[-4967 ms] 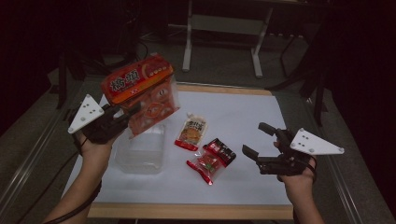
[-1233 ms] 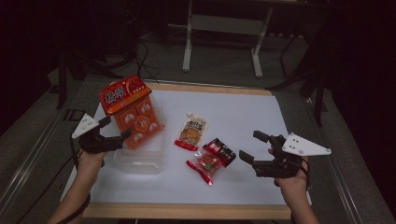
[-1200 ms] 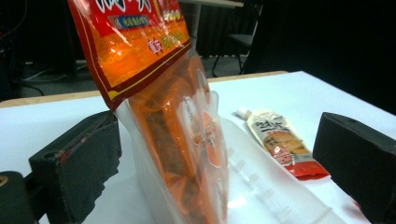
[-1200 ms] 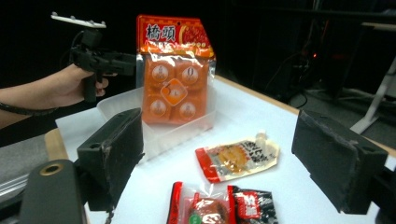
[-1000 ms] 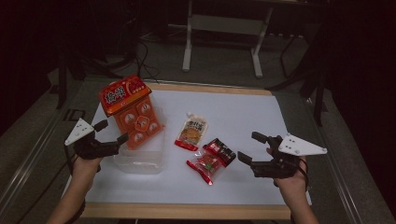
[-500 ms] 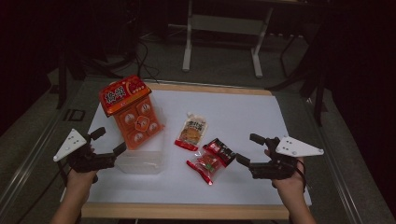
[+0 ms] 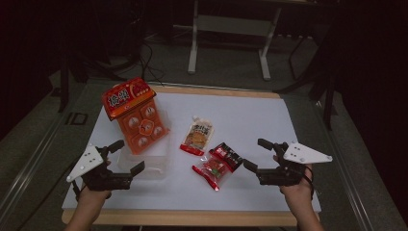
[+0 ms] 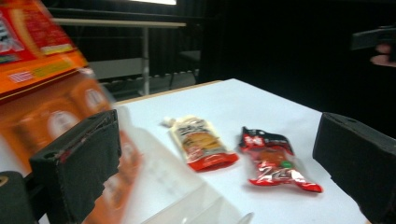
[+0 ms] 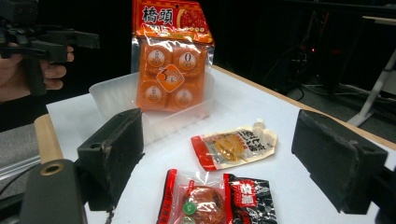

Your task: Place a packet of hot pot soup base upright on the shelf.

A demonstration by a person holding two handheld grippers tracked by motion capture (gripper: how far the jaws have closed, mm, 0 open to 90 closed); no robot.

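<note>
Our left tool (image 7: 126, 157) hangs with its jaws apart and nothing between them, just at the near left corner of the clear plastic tub (image 7: 150, 166). Our right tool (image 7: 258, 154) also stands apart and empty, well to the right of the tub, its jaws turned toward the red-and-black snack packet (image 7: 218, 164).

The work in hand looks like packing snacks into the tub. The orange multi-pack (image 7: 137, 115) already stands in it, tilted, its lower end inside and its red header card leaning out past the far left rim. The yellow spouted pouch (image 7: 197, 135) lies flat on the white worktop (image 7: 250, 115) just right of the tub, and the red-and-black packet lies beyond it, nearer the front edge — both apart from the tub and from each other.

We judge the red-and-black packet to be light, soft and crinkly, with a slick film that may slide under a flat pinch. Its sealed end seams look like the best hold: thin, stiff enough to clamp, and away from the filling. In the right gripper view it lies directly between and ahead of the jaws (image 9: 217, 200), so a low approach along the worktop should catch the nearer seam. The pouch seems limper — we would take its edge beside the spout.
</note>
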